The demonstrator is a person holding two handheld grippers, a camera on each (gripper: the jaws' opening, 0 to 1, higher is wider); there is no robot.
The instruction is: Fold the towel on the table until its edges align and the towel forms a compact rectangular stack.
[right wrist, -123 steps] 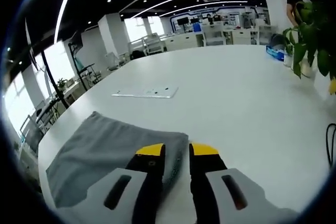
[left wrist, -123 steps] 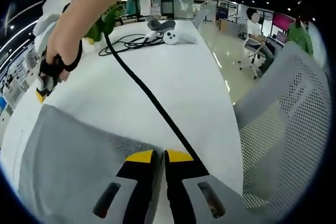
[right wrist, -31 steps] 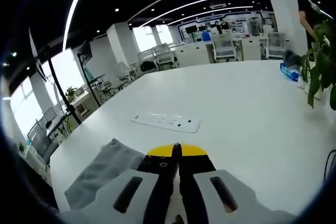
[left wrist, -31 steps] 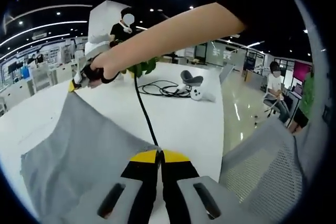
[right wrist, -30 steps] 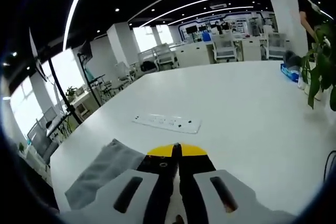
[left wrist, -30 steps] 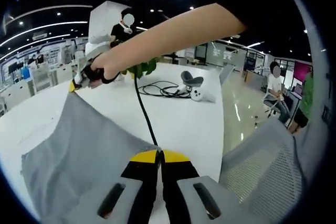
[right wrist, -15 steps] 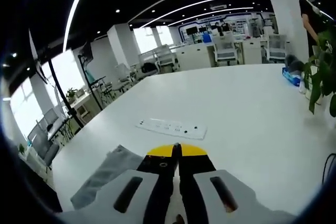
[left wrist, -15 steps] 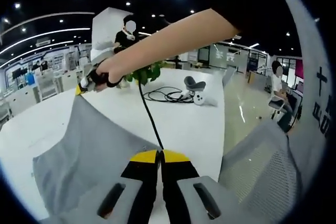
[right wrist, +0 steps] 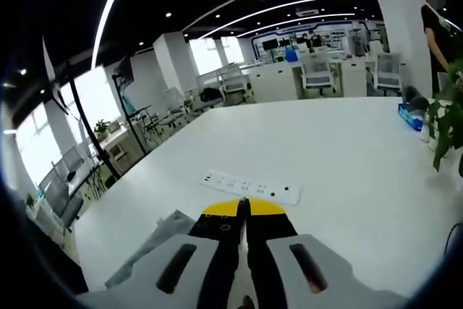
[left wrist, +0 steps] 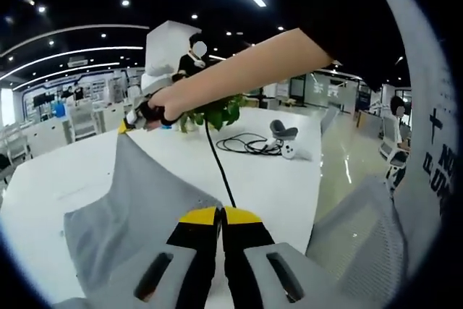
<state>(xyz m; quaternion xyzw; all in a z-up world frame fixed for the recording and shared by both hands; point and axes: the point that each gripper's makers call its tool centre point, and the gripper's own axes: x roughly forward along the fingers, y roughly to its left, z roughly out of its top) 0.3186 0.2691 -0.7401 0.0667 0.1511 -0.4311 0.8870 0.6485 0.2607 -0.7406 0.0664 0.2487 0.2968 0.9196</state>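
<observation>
- The grey towel (left wrist: 137, 208) hung lifted off the white table (left wrist: 275, 179), stretched between the two grippers rather than lying flat
- The left gripper (left wrist: 219, 214) had its jaws closed together on a near corner of the towel
- The right gripper (right wrist: 242, 208) likewise had its jaws pressed shut on the towel's far corner, cloth trailing below it
- Judged from this, a fold was only mid-way: the raised edge was not yet laid down, and no compact stack had formed
</observation>
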